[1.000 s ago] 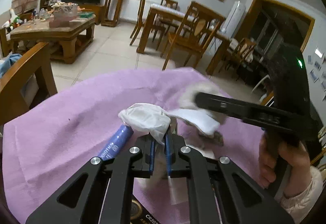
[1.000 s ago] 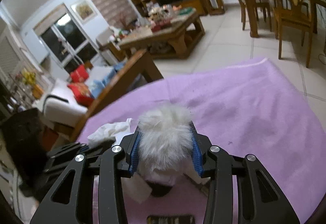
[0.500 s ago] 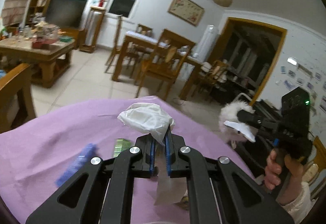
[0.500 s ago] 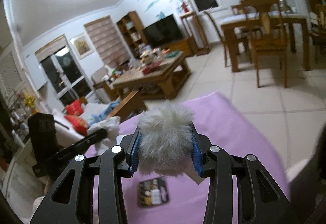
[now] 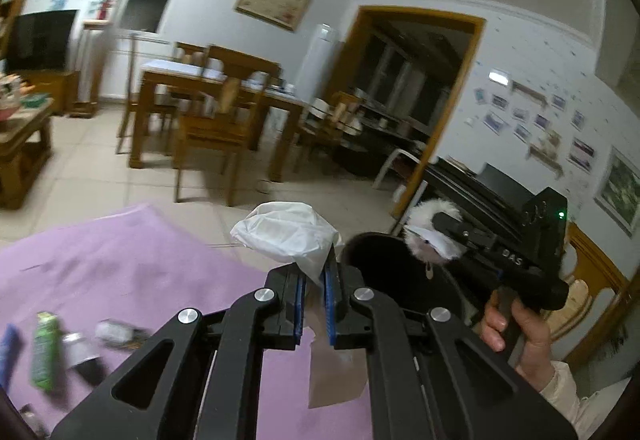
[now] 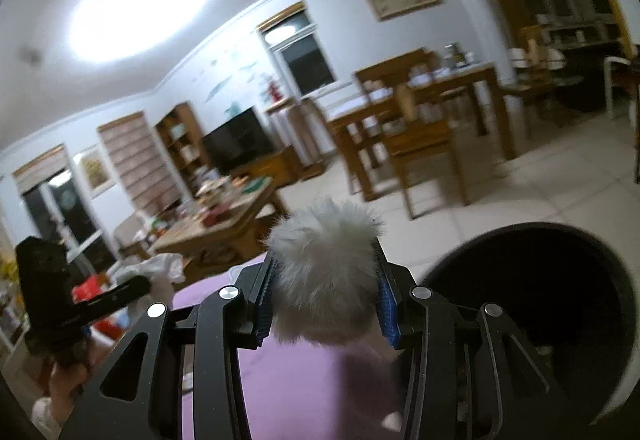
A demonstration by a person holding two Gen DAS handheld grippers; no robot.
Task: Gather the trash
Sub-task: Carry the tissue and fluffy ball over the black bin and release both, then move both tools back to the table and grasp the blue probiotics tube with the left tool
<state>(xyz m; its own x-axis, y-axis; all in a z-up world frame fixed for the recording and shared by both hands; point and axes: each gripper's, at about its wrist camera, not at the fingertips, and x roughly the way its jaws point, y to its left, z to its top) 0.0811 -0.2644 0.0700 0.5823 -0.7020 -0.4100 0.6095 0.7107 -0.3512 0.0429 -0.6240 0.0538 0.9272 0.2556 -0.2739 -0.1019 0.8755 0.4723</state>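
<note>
While the left gripper (image 5: 315, 294) pinches a crumpled white tissue (image 5: 288, 236), only the right wrist view shows the black bin (image 6: 560, 304) just right of the right gripper (image 6: 324, 304), clamped on a grey fur ball (image 6: 326, 272); below, purple-covered desk (image 5: 120, 272), wooden dining chairs (image 5: 216, 128) beyond

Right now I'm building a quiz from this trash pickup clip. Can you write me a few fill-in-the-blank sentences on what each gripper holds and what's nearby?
1. The left gripper is shut on a crumpled white ____.
2. The right gripper is shut on a fluffy ____ ball.
3. The cloth covering the table is ____ in colour.
4. Beside the right gripper stands a round ____ bin.

Missing words: tissue; white; purple; black
</note>
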